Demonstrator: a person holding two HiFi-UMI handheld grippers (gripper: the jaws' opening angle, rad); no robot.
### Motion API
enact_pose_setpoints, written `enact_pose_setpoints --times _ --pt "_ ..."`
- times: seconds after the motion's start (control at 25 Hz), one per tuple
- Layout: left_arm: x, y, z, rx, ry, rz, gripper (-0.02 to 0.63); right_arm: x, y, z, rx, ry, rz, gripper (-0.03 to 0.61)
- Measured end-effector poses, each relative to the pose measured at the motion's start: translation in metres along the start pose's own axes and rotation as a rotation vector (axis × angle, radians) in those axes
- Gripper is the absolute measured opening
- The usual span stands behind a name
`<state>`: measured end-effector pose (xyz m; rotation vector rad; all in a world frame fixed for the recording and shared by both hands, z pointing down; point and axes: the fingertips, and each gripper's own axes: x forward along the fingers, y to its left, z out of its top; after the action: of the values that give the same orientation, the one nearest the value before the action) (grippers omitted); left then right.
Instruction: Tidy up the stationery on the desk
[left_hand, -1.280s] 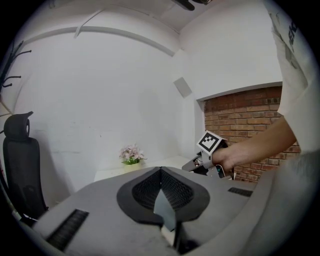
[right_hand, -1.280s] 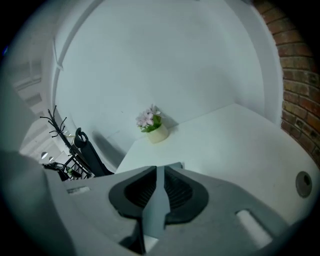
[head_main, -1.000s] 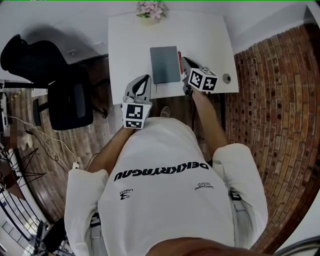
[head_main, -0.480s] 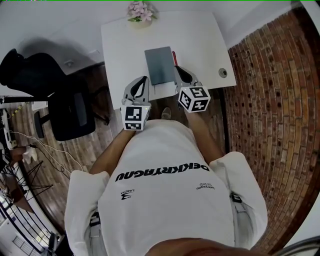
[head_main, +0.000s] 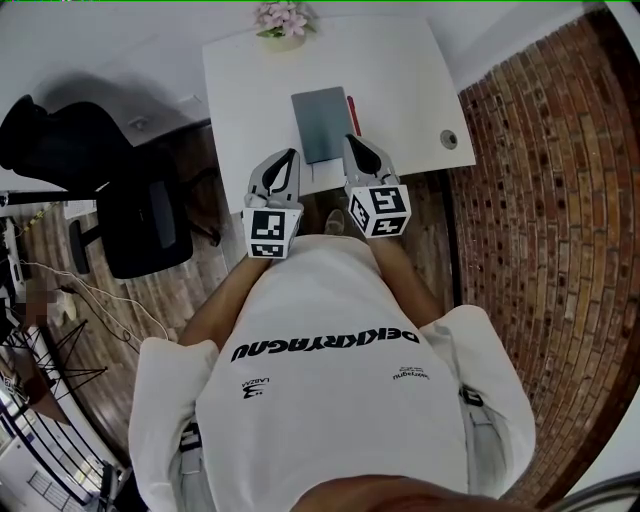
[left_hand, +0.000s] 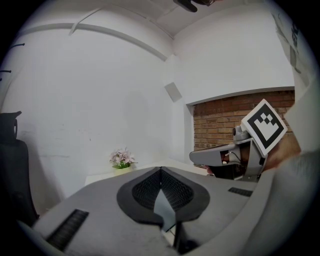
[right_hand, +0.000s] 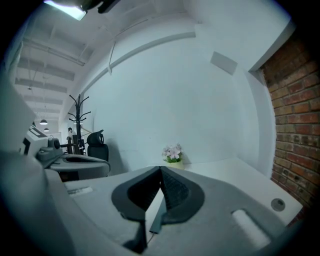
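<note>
Fingers clenched and empty on both the left gripper (head_main: 291, 156) and the right gripper (head_main: 351, 141), which hang over the desk's (head_main: 400, 80) near edge. Between them lies a grey notebook (head_main: 322, 124), with a red pen (head_main: 352, 112) just beside its right edge.

We see a white worktop (head_main: 400, 90) against a white wall (left_hand: 100, 100), a brick wall (head_main: 540, 200), a wooden floor (head_main: 170, 300) and a black office chair (head_main: 110, 190).

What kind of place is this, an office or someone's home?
Probably an office or study: a white rectangular desk with a flat grey notebook on it, a black office chair beside it, and a black coat stand further back.
</note>
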<state>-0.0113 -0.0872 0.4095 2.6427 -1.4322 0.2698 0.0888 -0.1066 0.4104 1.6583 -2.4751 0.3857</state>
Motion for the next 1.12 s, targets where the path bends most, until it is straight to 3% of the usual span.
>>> enact_pose_setpoints --times 1.12 --pt "0.004 0.005 -0.005 -0.005 -0.006 -0.005 -0.002 0.004 0.008 -0.011 0.005 0.007 0.005 -0.005"
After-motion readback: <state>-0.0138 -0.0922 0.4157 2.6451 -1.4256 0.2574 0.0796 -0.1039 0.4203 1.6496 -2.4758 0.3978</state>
